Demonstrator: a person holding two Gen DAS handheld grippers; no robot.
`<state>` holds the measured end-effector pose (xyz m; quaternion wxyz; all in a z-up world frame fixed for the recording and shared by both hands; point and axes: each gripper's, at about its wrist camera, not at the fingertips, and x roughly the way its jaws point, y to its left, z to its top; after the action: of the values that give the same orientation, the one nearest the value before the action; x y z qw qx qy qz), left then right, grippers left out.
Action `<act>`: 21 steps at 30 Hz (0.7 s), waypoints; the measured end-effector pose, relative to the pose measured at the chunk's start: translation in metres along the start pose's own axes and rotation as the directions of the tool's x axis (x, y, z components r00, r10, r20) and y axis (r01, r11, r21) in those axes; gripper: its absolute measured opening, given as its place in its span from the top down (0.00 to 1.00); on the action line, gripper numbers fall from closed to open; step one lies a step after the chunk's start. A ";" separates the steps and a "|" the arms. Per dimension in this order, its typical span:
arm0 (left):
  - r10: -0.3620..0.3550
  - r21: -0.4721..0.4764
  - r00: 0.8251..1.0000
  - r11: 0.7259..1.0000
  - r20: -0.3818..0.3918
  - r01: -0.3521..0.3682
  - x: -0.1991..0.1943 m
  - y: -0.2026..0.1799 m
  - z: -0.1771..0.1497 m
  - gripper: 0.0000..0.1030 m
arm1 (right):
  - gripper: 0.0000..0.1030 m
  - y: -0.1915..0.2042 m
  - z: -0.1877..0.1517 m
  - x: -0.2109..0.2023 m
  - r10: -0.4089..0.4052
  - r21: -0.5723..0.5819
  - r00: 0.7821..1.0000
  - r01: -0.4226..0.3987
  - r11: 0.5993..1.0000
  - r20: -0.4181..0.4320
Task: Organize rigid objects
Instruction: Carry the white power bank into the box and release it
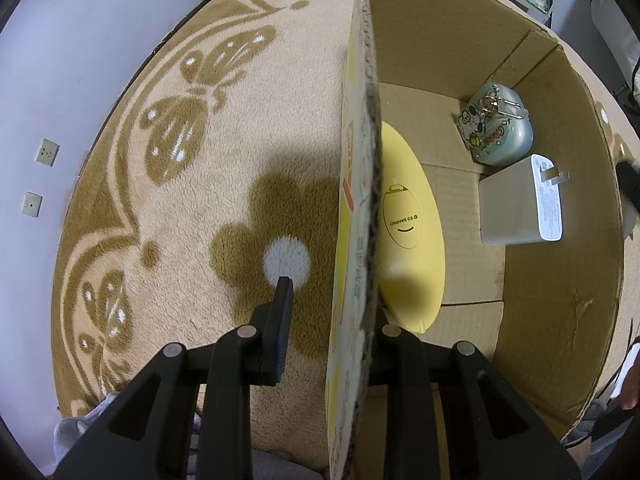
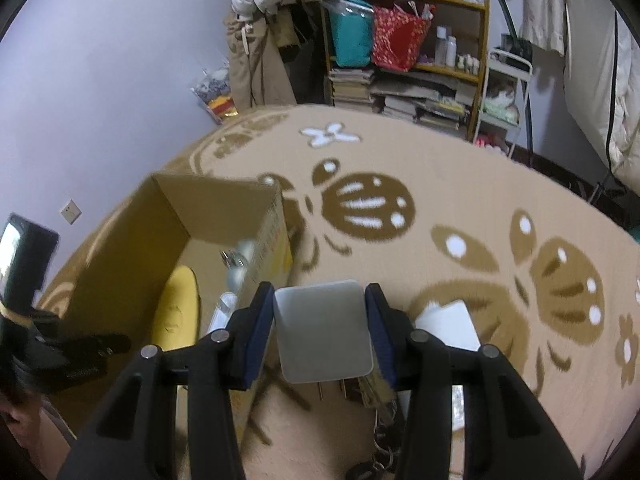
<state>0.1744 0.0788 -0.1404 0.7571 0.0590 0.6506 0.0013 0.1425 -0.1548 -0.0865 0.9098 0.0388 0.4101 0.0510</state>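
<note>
Right gripper (image 2: 320, 336): clamped on a white charger block (image 2: 324, 332), both blue pads flat against its sides, prongs pointing down toward the rug (image 2: 460, 184).
Left gripper (image 1: 332, 320): straddling the near wall of the cardboard box (image 1: 370, 160), one finger outside over the rug, the other hidden inside; gap visible on the outer side, so apparently not pinching, merely steadying.
Box contents: yellow oval case (image 1: 408, 232) along the wall, white power adapter (image 1: 520, 204) on the floor flaps, pale green tin with keyring (image 1: 500, 128) in the far corner.
Left on rug: a white flat item (image 2: 452, 324) and keys (image 2: 380, 412) beneath the right gripper.
Step in hand: carrying the charger block toward the box, which sits off to its left.
Next move: swing left over the rim, lower into bare floor space, part the pads.
</note>
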 end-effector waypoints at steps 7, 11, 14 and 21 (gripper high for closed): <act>0.003 0.001 1.000 1.000 0.000 -0.003 0.000 -0.001 0.000 0.76 | 0.52 0.014 0.022 -0.015 0.036 -0.024 0.998 -0.035 0.999 0.046; 0.004 0.001 1.000 1.000 0.000 -0.004 0.000 -0.001 0.000 0.76 | 0.52 0.023 0.028 -0.017 0.072 -0.037 0.996 -0.070 0.997 0.056; 0.002 0.000 1.000 1.000 0.000 -0.002 0.000 -0.001 0.000 0.76 | 0.52 0.030 0.029 -0.014 0.080 -0.043 0.995 -0.078 0.996 0.056; -0.003 -0.003 1.000 1.000 0.000 0.003 0.001 0.000 0.001 0.76 | 0.52 0.043 0.030 -0.005 0.148 -0.038 0.988 -0.146 0.988 0.049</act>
<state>0.1754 0.0783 -0.1412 0.7571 0.0567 0.6509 0.0011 0.1588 -0.1138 -0.0578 0.9144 0.0544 0.3815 0.1241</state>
